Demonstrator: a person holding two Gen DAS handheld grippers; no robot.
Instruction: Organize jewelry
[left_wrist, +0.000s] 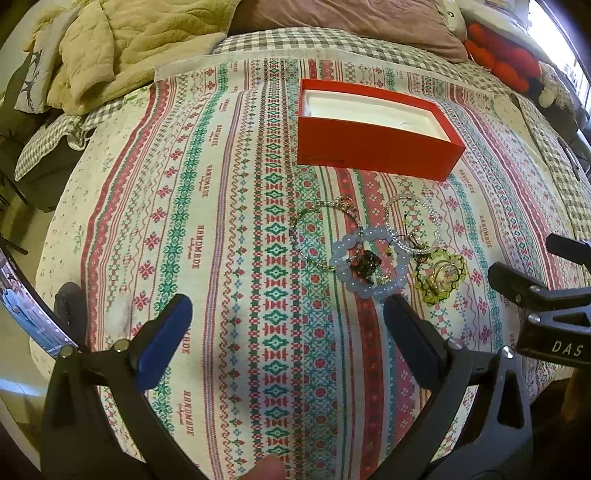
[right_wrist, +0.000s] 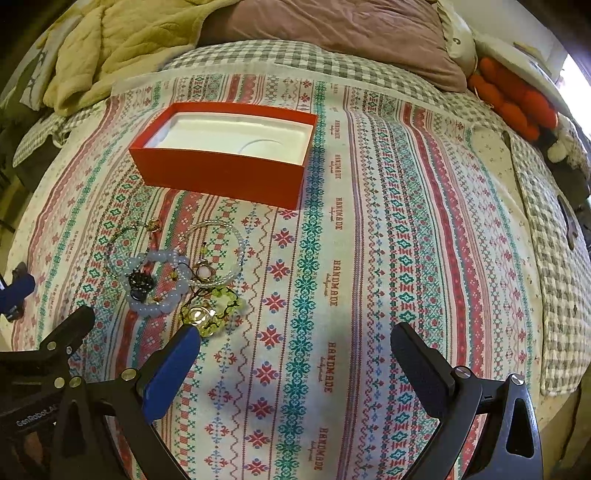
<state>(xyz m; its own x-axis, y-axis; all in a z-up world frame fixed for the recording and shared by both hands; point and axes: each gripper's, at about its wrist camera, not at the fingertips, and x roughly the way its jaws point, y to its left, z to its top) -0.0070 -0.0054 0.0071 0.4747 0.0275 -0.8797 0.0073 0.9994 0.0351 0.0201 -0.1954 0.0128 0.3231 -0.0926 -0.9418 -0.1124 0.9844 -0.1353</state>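
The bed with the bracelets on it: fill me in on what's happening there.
A person holds a two-finger gripper in each hand above a patterned quilt, about to sort jewelry. The left gripper and right gripper are both open and hold nothing. A tangled pile lies on the quilt: a pale blue bead bracelet, a yellow-green bead bracelet and thin clear-bead strands. Just beyond the pile sits an open red box whose white inside looks empty, so nothing has been put away yet.
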